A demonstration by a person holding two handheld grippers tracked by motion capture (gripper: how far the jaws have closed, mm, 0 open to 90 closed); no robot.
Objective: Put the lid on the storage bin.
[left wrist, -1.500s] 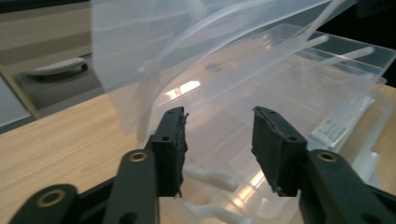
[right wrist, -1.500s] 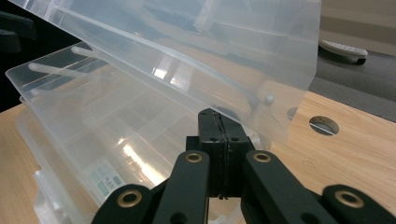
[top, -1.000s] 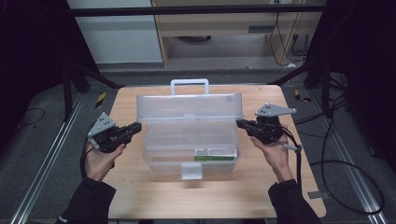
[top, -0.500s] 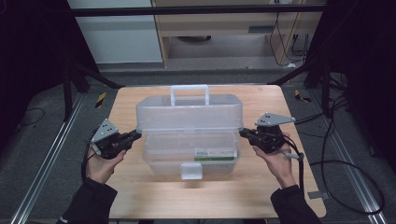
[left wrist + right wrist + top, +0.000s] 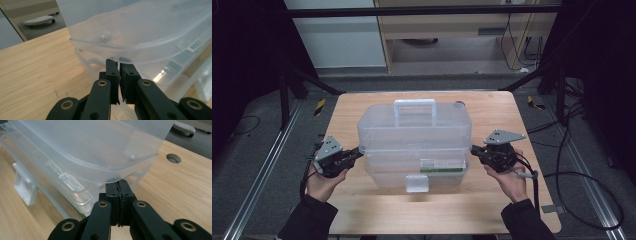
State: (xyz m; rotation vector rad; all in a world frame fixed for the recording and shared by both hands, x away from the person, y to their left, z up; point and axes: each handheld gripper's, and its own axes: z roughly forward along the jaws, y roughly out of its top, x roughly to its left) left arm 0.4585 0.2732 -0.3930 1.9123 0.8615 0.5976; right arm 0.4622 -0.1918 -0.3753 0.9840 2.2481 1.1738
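Lowering the lid [image 5: 414, 122] onto the clear box [image 5: 414, 172] at mid-table, I keep both ends level — left gripper [image 5: 358, 151] and right gripper [image 5: 473, 148] sit with jaws pressed together, empty, tips tucked under the lid's rim — so it should seat squarely.

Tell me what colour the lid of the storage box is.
Clear, colourless plastic lid; the right gripper view shows it best.

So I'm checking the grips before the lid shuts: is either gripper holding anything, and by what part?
Nothing is clamped. The left gripper and right gripper are shut, tips under the side rims of the box's clear lid, propping it.
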